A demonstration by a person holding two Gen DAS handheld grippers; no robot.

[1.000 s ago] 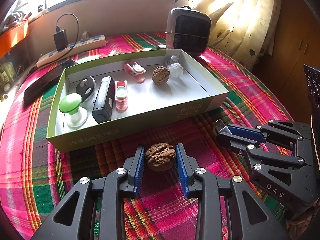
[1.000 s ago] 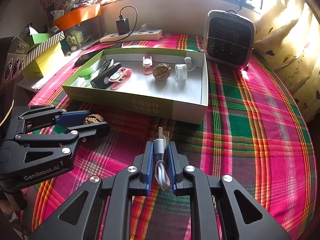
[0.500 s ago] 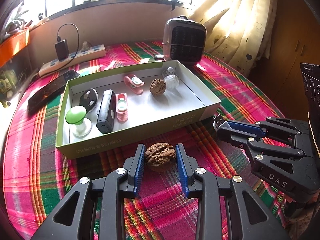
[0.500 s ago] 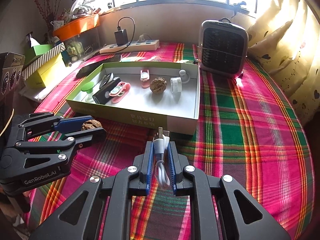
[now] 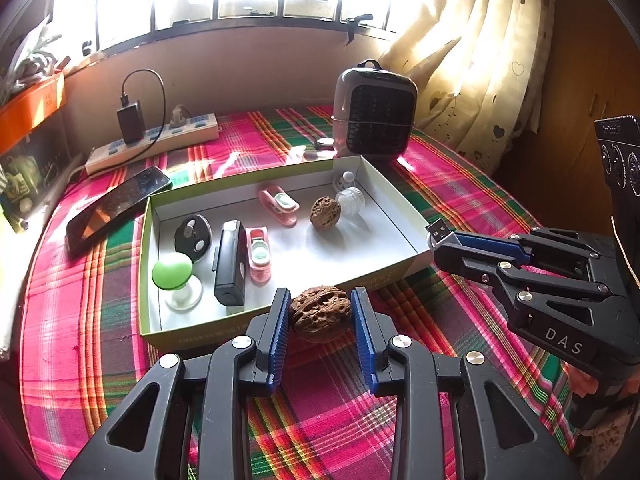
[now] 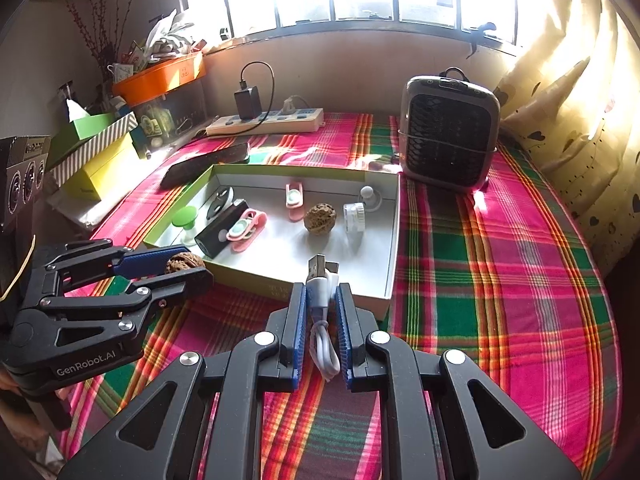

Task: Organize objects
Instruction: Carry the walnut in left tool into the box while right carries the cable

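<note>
Left wrist view: the left tool (image 5: 320,312) slants down over the plaid table (image 5: 440,192), its blue pads pressed on either side of a walnut (image 5: 320,314) that sits clear of the cloth, just in front of the box's (image 5: 400,216) near wall. The right tool (image 5: 440,242) reaches in from the right, level with the box's near right corner, nearly closed on a white USB cable (image 6: 322,320); the metal plug pokes out past its tips. In the right wrist view the cable's loop hangs between the pads. The right tool's side reads "DAS"; the left tool's reads "GenRobot.AI". Print on the box's front wall is too small to read. A second walnut (image 5: 325,213) lies inside the box.
</note>
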